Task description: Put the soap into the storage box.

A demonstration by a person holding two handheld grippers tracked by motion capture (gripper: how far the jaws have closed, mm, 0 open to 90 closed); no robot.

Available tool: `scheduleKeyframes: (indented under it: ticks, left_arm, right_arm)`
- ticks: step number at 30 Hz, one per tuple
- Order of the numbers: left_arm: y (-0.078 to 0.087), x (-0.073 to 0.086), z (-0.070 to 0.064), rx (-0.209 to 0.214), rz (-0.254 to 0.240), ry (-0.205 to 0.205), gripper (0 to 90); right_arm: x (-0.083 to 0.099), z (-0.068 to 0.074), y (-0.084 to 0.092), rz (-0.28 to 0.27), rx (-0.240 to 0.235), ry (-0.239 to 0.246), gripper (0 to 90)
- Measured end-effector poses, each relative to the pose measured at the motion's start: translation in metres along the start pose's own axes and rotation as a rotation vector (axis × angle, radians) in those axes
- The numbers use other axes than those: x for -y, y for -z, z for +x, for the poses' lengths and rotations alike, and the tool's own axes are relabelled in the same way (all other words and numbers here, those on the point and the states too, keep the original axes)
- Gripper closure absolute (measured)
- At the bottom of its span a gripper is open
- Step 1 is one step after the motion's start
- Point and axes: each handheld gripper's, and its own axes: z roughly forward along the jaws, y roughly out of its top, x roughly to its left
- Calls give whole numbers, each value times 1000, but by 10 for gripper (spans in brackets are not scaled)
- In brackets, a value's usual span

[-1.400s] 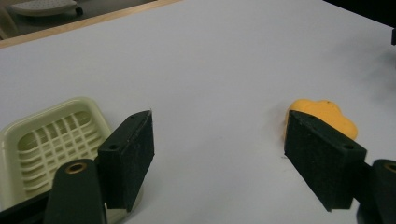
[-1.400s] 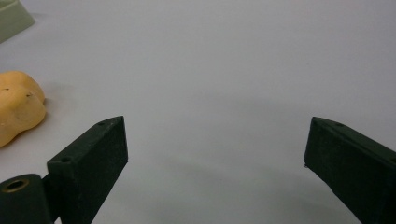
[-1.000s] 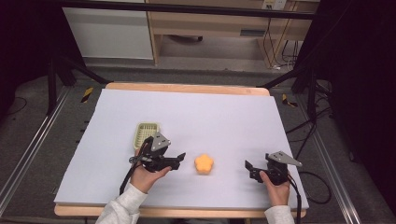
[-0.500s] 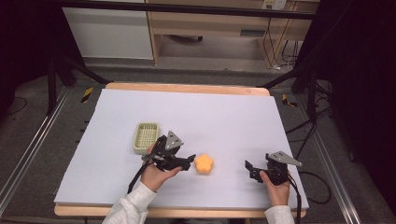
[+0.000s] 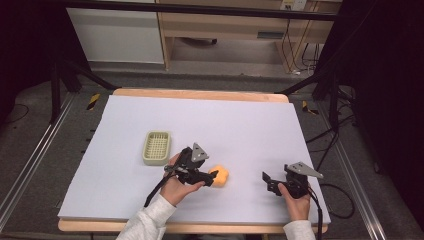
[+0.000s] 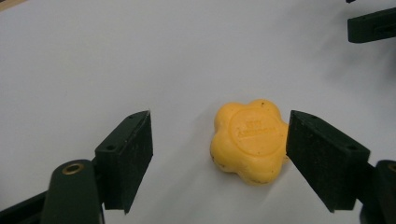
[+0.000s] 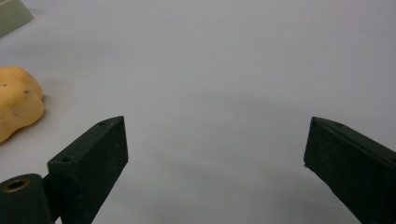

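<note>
**Soap sits off-centre between the jaws: risk of a bad grasp**

The left gripper (image 6: 219, 154) is at the yellow flower-shaped soap (image 6: 249, 140), and its jaws are wide open with nothing held. The soap lies flat on the white table cover (image 5: 240, 125), between the two jaws but not in the middle. In the left gripper view it is just beside one jaw, maybe touching it, while the other jaw is well apart from it. In the high view the left gripper (image 5: 212, 176) meets the soap (image 5: 219, 175) in front of the person's left hand (image 5: 177, 186).

Several things can go wrong from here, in my judgement. If the jaws close now, the far jaw probably pushes the soap sideways before both pads press on it, so the soap may turn or slide on the smooth cover. The soap is low and its edge is rounded with lobes, so the pads can catch only one lobe and the soap may pop out when it is lifted. Soap is also slippery, and a weak grip may lose it on the way to the green soap dish (image 5: 156, 147), which stands near on the left.

The right gripper (image 5: 270, 182) rests well apart on the right side, its jaws open and empty too, so it cannot steady the soap.
</note>
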Motion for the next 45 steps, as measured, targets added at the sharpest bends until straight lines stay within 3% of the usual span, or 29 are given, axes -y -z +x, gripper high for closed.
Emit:
scheduleKeyframes:
  ticks: [17, 34, 45]
  left_arm:
    - [-15, -4, -6, 22, 55, -25, 199]
    - [-31, -4, -17, 39, 128, -75, 177]
    - [-44, -4, -21, 45, 169, -81, 171]
  right_arm:
    - [0, 0, 0, 4, 0, 2, 68]
    - [0, 0, -1, 5, 5, 5, 69]
    - [0, 1, -1, 9, 6, 6, 69]
